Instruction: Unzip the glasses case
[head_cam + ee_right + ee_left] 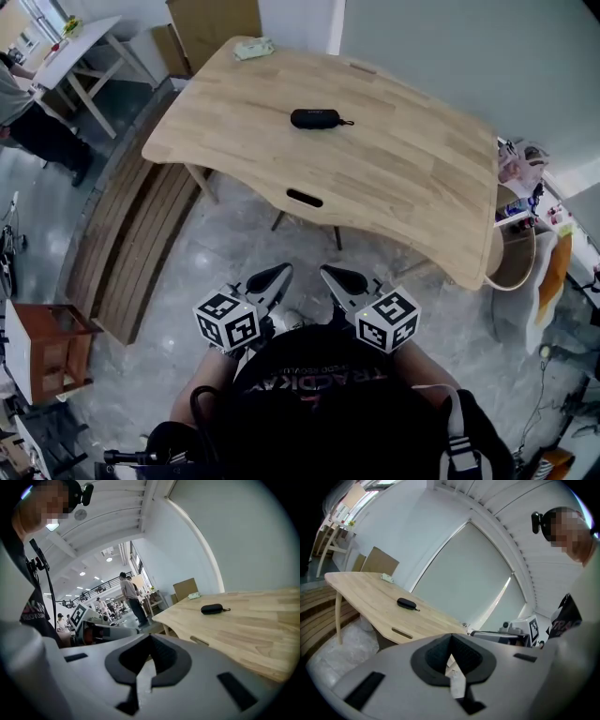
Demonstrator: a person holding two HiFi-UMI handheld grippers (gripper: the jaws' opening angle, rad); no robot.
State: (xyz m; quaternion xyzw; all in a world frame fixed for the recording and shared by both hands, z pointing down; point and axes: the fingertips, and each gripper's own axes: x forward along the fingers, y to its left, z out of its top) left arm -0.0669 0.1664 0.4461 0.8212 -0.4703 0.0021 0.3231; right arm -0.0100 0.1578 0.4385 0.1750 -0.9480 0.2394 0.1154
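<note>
A black zipped glasses case (pixel 315 118) lies on the wooden table (pixel 394 187), toward its far side; it also shows small in the left gripper view (pixel 406 603) and the right gripper view (pixel 212 609). A short pull tab sticks out at its right end. Both grippers hang close to the person's chest, well short of the table's near edge. My left gripper (pixel 283 273) is shut with nothing in it. My right gripper (pixel 330 275) is shut and empty too. Their tips point toward each other, a small gap apart.
A greenish cloth (pixel 253 48) lies at the table's far left corner. A handle slot (pixel 304 198) is cut near the table's front edge. A slatted bench (pixel 131 244) stands left of the table, a wooden stool (pixel 42 347) further left. Cluttered shelves (pixel 525 197) stand right. A person (pixel 28 112) stands far left.
</note>
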